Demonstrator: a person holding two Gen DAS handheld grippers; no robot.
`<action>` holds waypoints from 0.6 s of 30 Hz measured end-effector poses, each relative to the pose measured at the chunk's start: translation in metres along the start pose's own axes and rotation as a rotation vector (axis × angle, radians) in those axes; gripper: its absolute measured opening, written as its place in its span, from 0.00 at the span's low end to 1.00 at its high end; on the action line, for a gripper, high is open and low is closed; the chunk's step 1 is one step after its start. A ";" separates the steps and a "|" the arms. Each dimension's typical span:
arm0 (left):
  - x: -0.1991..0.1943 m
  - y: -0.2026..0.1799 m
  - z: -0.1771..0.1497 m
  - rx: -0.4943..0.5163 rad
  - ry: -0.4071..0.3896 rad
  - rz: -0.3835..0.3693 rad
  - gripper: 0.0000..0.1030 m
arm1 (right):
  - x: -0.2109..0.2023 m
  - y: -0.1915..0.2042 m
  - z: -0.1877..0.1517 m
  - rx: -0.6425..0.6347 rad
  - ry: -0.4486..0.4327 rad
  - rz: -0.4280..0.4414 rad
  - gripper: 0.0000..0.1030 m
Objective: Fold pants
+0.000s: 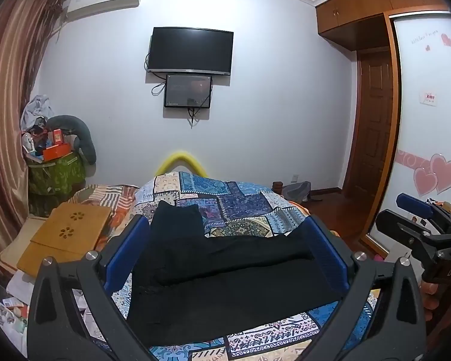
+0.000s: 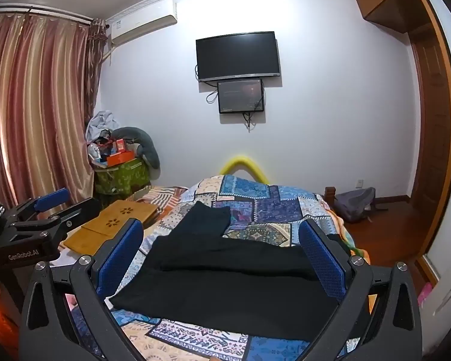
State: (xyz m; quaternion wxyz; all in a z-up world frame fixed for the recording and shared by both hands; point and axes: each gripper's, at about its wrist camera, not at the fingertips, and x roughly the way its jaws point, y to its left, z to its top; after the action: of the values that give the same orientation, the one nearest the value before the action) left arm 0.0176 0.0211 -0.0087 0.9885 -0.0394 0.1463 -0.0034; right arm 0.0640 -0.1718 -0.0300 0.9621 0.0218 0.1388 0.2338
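Black pants flat on bed. Left tongs, right tongs spread, empty. Risk: pinching one layer only, the fold skews.

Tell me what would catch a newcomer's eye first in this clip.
The black pants lie spread across the blue patchwork quilt in the foreground, framed by the open blue fingers of the left gripper and right gripper. Beyond them, a dark wall-mounted TV hangs at the centre of the white wall, with striped curtains at far left.
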 end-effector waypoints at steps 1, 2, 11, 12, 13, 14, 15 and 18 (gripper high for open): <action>-0.006 -0.005 -0.001 0.004 -0.006 0.002 1.00 | 0.000 0.000 0.000 0.000 -0.001 -0.001 1.00; -0.005 -0.004 -0.001 0.002 -0.004 0.004 1.00 | 0.000 -0.001 0.001 0.000 -0.001 -0.001 1.00; 0.000 -0.002 0.000 -0.009 0.009 0.009 1.00 | 0.000 0.000 -0.001 -0.003 -0.007 -0.007 1.00; 0.000 -0.002 0.001 -0.009 0.011 0.008 1.00 | 0.000 0.000 -0.001 -0.003 -0.006 -0.008 1.00; 0.000 -0.001 0.000 -0.010 0.011 0.007 1.00 | 0.000 0.000 0.000 -0.003 -0.007 -0.008 1.00; 0.001 0.000 0.000 -0.010 0.011 0.008 1.00 | 0.000 0.000 0.000 -0.003 -0.007 -0.008 1.00; 0.000 0.000 0.000 -0.010 0.010 0.009 1.00 | 0.000 -0.001 0.000 -0.002 -0.007 -0.008 1.00; 0.001 -0.001 0.001 -0.009 0.011 0.009 1.00 | 0.000 -0.001 0.000 -0.002 -0.008 -0.009 1.00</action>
State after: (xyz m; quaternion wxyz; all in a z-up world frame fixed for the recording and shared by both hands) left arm 0.0188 0.0206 -0.0080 0.9875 -0.0431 0.1517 0.0013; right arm 0.0645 -0.1726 -0.0300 0.9637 0.0210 0.1346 0.2294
